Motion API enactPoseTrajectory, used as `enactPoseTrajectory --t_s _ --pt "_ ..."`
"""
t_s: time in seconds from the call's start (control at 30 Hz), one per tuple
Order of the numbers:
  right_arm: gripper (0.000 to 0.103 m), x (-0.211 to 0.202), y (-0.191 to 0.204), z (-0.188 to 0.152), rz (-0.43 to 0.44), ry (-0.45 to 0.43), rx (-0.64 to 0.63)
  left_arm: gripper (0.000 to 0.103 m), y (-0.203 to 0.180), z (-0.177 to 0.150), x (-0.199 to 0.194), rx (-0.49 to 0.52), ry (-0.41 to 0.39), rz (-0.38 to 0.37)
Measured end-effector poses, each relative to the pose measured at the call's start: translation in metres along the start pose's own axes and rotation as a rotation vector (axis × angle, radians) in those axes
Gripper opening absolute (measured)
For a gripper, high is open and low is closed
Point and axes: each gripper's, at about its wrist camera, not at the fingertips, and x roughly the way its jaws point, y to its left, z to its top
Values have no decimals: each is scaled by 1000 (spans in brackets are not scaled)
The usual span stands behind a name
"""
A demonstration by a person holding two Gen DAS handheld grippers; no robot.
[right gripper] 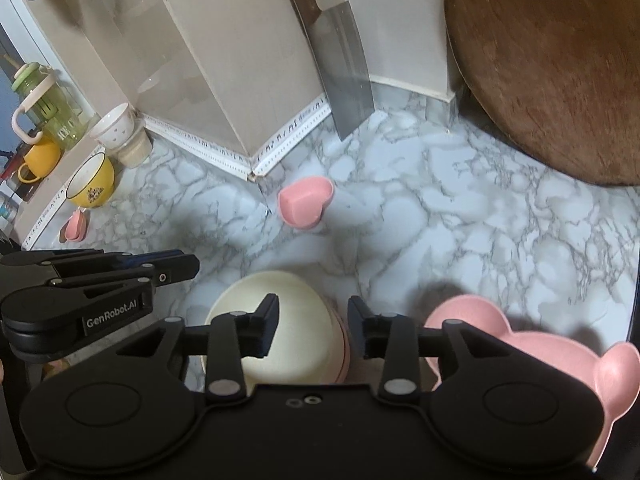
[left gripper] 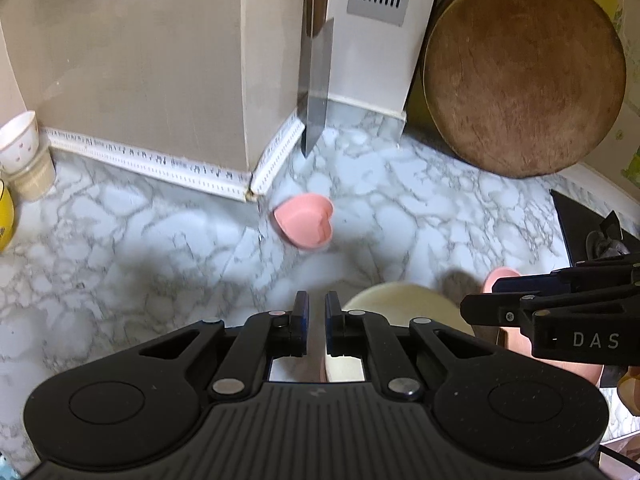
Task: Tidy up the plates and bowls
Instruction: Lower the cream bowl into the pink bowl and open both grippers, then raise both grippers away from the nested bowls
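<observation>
Marble countertop (left gripper: 160, 240) fills the left wrist view, with a small pink heart-shaped bowl (left gripper: 305, 220) standing alone near the wall corner, under the tip of a cleaver (left gripper: 316, 92) that leans on the wall. The left gripper (left gripper: 317, 312) has its jaws nearly together, and nothing is between them. Just beside it, to the right, a cream bowl (left gripper: 396, 304) lies upside down, and the right gripper (left gripper: 480, 308) comes in from the right edge. A round wooden cutting board (left gripper: 524, 76) leans at the back.

In the right wrist view, the right gripper (right gripper: 313, 328) stands partly open over the cream bowl (right gripper: 280, 320); its pads do not press on the bowl. A pink rim shows under the cream bowl, so it seems to sit on another dish. A larger pink bear-shaped plate (right gripper: 532, 344) lies just to the right. The heart bowl (right gripper: 306, 202) is well apart, further back.

I judge that the cream bowl is now stacked and released. The next move probably calls for reaching to the heart bowl or the pink plate, with the jaws open wide enough for a rim
</observation>
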Motion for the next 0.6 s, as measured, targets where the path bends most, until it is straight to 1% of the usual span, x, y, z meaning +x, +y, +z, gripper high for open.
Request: enactPoseTrajectory --t_s 0.03,0.1,0.13,0.2,0.3,0.43,0.53,0.6 --pt "43 0 1 2 -2 -7 -6 7 1 2 0 0 -6 2" --pt "53 0 2 7 -6 -18 -9 7 4 7 -1 -3 -15 2" --pt "56 1 2 10 -5 -22 -9 7 5 9 -1 -5 -19 1" --pt "66 3 3 16 -8 -31 -12 7 8 14 1 -5 -26 3" --pt "75 5 3 24 -6 -47 -24 8 11 19 4 -6 -29 5" --pt "78 13 1 38 -1 -51 -31 15 19 25 13 -21 -28 5" --pt "79 22 -3 48 7 -42 -20 25 26 29 21 -31 -22 9" --pt "79 28 -6 54 6 -40 -11 36 32 31 27 -45 -19 7"
